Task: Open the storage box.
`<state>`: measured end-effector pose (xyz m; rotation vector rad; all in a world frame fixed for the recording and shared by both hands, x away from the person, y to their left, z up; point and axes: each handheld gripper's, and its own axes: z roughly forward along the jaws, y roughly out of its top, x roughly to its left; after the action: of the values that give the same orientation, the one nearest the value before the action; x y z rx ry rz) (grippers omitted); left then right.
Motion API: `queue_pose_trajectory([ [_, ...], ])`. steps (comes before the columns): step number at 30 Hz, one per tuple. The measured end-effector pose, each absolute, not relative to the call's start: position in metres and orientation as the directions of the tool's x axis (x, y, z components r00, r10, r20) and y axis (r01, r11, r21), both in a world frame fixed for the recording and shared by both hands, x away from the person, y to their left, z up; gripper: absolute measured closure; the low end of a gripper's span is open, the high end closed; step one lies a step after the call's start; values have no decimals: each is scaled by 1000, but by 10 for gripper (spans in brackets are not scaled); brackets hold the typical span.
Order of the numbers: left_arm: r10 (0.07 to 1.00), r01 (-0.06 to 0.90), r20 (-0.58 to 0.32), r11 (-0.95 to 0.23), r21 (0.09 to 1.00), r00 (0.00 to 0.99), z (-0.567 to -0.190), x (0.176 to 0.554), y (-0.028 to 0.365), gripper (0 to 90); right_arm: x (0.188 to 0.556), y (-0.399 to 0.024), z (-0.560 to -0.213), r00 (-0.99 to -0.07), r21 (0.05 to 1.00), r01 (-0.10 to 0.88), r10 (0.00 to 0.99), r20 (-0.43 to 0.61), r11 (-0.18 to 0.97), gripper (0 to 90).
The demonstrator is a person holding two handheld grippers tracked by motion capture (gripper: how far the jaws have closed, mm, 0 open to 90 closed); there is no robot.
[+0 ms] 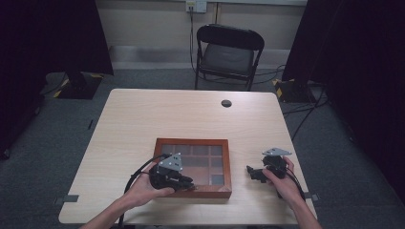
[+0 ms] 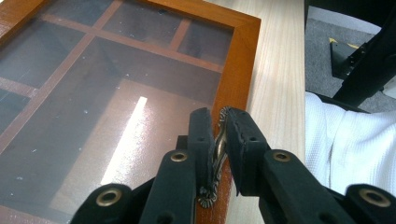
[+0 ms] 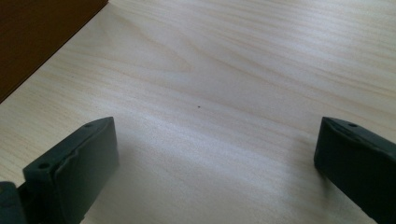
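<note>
A reddish-brown wooden box (image 1: 191,141) with a glass lid over several compartments lies on the near half of the table. My left gripper (image 1: 190,183) is at the box's front edge. In the left gripper view that gripper (image 2: 220,128) is shut on a small brass handle (image 2: 219,145) fixed to the wooden lid frame (image 2: 243,56), with both pads pressing its sides. My right gripper (image 1: 251,171) rests on the table just right of the box, pointing toward it. In its own view the right gripper (image 3: 215,140) stands wide open over bare wood, with the box's side (image 3: 37,32) at the upper left.
The light wooden table (image 1: 191,114) has a dark cable hole (image 1: 226,103) near its far edge. A black folding chair (image 1: 228,55) stands beyond the table. A white garment (image 2: 345,144) shows past the table's near edge. Dark curtains hang on both sides.
</note>
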<state>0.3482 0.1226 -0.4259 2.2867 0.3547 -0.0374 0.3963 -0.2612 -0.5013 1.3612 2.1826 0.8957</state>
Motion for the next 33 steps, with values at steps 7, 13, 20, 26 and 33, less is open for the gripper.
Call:
queue_pose_trajectory([
  [7, 226, 242, -119, -664, 708, 967, -431, 347, 119, 800, 396, -261, -501, -436, 707, 633, 900, -11, 315, 0],
  [13, 226, 227, -100, -656, 720, 969, -432, 344, 118, 801, 396, -261, -501, -436, 707, 633, 900, -11, 315, 0],
  [20, 229, 221, -92, -642, 734, 969, -434, 342, 118, 809, 396, -261, -501, -436, 707, 633, 900, -11, 315, 0],
  [26, 224, 239, -121, -641, 729, 967, -433, 345, 119, 815, 396, -261, -501, -437, 707, 632, 900, -11, 316, 0],
  [33, 237, 293, -183, -616, 731, 954, -435, 349, 122, 815, 396, -261, -501, -436, 707, 633, 900, -10, 315, 0],
])
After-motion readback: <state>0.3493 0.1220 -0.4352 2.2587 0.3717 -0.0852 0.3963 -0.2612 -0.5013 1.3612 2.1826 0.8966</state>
